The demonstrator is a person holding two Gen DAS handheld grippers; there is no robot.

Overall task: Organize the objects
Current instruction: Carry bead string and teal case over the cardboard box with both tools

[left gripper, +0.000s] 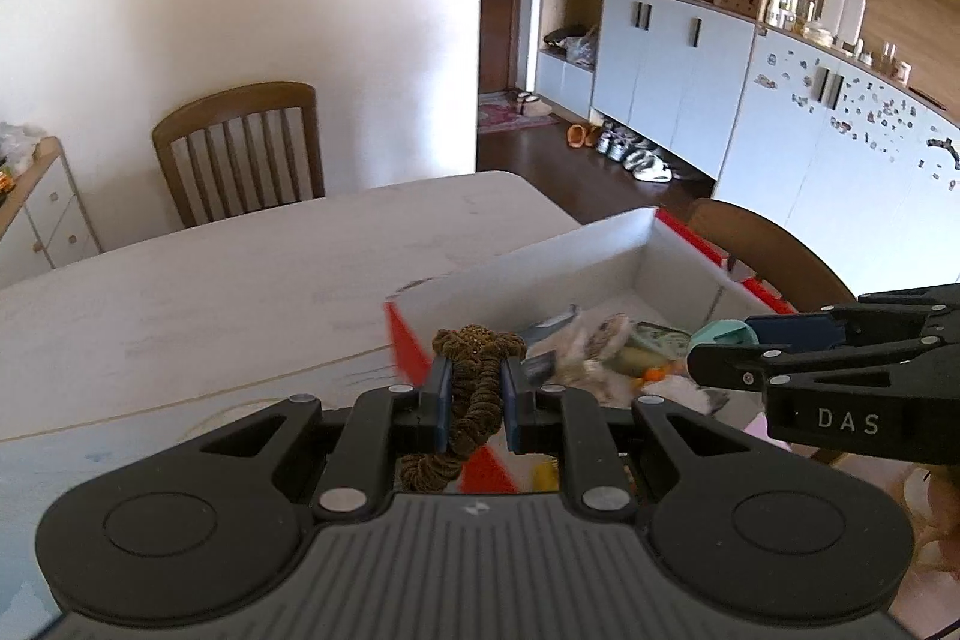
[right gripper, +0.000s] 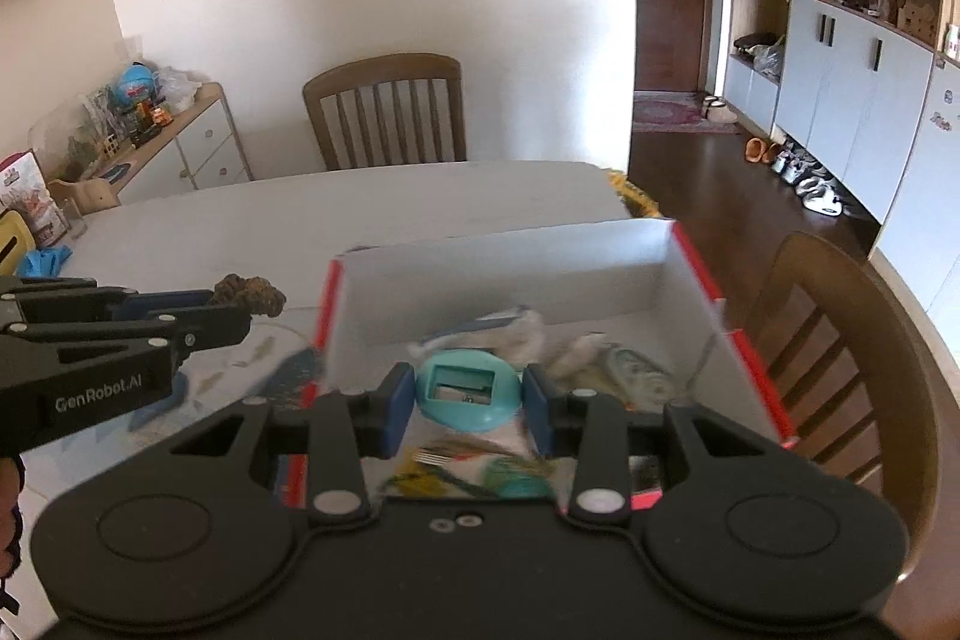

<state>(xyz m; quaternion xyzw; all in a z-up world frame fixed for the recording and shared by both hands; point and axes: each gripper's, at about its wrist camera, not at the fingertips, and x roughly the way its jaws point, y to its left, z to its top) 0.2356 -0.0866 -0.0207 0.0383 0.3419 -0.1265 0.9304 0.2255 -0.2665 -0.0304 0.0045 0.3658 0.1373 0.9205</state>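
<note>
Table (right gripper: 240, 232) is carrying a box (right gripper: 510, 274) with white inside walls and red outside, sitting near the table's right edge, by a wooden chair (right gripper: 852, 352). A second chair (right gripper: 387, 112) is standing at the far edge. The box is holding a blurred pile of small items, possibly toys and packets; can't tell them apart.

Left gripper (left gripper: 474, 388) is clamping a brown scrunchie (left gripper: 477, 370) between its blue pads, holding it in the air over the box's near left corner; its loop is bunching above the fingertips and hanging down behind them.

Right gripper (right gripper: 471, 403) is pinching a teal pencil sharpener (right gripper: 465, 394) by its two sides, slot facing the camera, over the near part of the box's inside. Both grippers are sitting side by side, close but not touching.
</note>
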